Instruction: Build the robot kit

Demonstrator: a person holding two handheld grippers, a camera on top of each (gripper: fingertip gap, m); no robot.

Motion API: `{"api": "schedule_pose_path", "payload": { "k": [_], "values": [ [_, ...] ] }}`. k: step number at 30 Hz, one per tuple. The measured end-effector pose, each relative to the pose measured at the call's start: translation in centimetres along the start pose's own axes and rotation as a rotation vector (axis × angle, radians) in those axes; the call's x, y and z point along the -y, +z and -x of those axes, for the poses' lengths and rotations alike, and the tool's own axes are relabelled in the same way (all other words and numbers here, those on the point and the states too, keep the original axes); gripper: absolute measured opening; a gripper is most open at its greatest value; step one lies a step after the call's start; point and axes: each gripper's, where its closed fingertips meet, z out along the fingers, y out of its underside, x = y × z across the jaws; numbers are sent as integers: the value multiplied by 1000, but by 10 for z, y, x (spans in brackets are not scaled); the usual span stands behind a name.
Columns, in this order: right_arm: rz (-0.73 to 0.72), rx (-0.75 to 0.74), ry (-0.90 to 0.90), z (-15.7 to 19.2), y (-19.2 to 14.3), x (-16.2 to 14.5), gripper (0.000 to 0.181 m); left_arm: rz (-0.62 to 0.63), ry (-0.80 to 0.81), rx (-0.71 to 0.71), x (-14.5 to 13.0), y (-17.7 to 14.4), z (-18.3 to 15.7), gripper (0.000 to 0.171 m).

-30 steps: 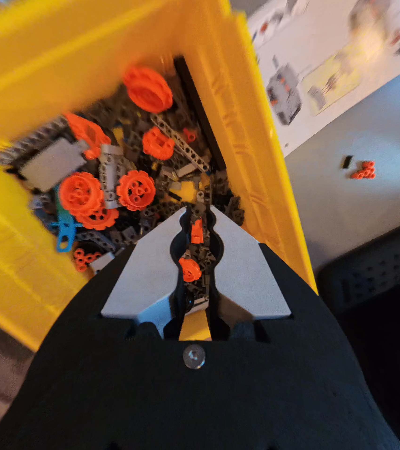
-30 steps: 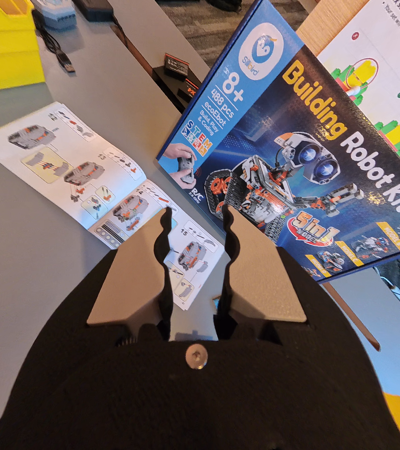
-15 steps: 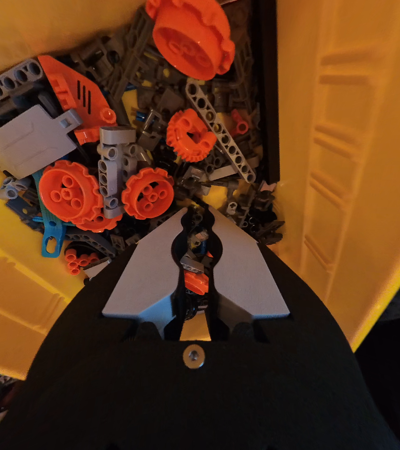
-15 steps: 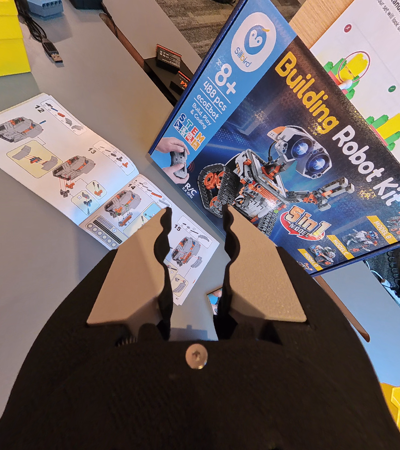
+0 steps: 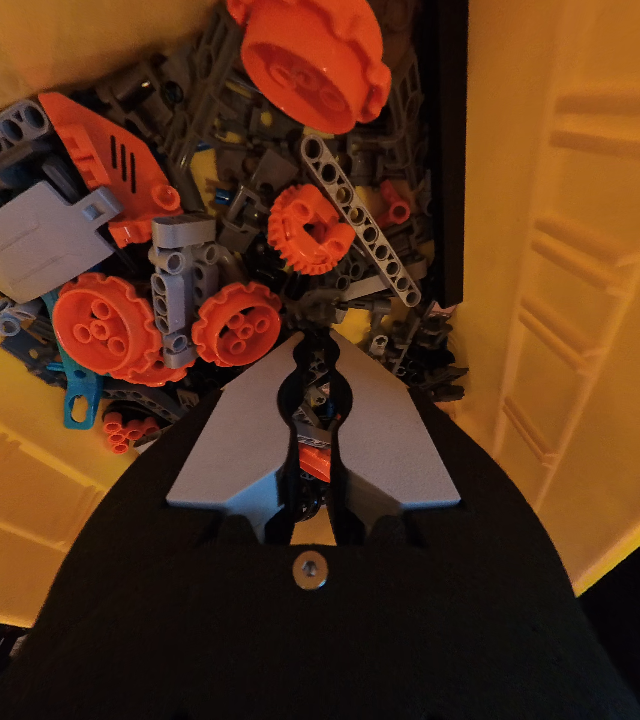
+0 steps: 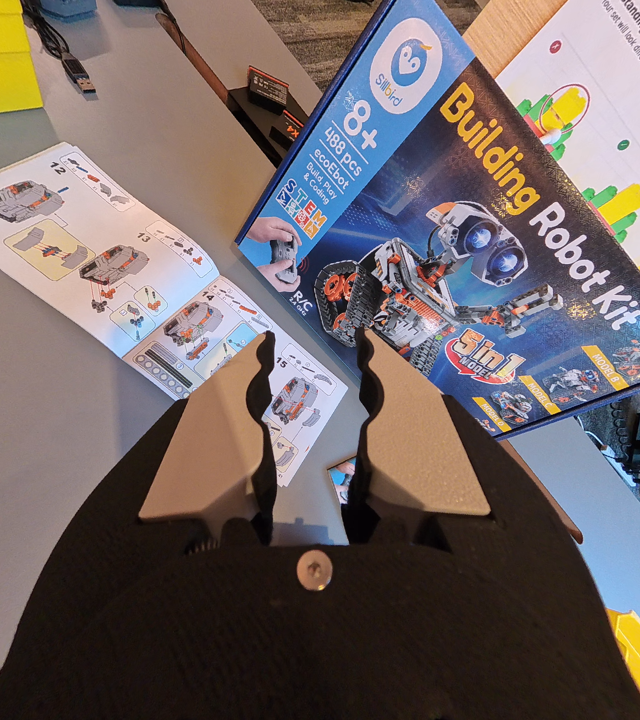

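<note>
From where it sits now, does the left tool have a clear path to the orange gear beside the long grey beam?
Probably yes. The left tool is already inside the yellow bin, and the orange gear lies uncovered on the pile just ahead; the long grey beam crowds its right edge.

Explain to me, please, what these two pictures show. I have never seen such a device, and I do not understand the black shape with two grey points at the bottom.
The black shape is a hand-held gripper with a camera on it that looks forward along its two grey fingers. A person holds one in each hand, so each picture comes from one gripper.

The left gripper reaches into a yellow bin full of plastic building parts: orange wheels, an orange gear and a grey beam with holes. Its fingers are almost together; whether they pinch a part cannot be told.

The right gripper is open and empty, above a grey table. There lie an open instruction booklet and a blue toy box.
</note>
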Motion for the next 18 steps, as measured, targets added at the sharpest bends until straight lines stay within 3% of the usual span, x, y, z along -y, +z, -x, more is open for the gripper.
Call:
{"api": "schedule_pose_path", "payload": {
  "k": [11, 15, 18],
  "values": [
    [5, 0, -3, 0, 1, -1, 41, -55, -11, -9, -2, -16, 0, 2],
    [9, -2, -7, 0, 1, -1, 41, -189, -5, 2, 2, -48, -6, 2],
    [6, -6, -7, 0, 0, 0, 41, -437, 27, -52, 11, -101, -33, 2]
  ]
}}
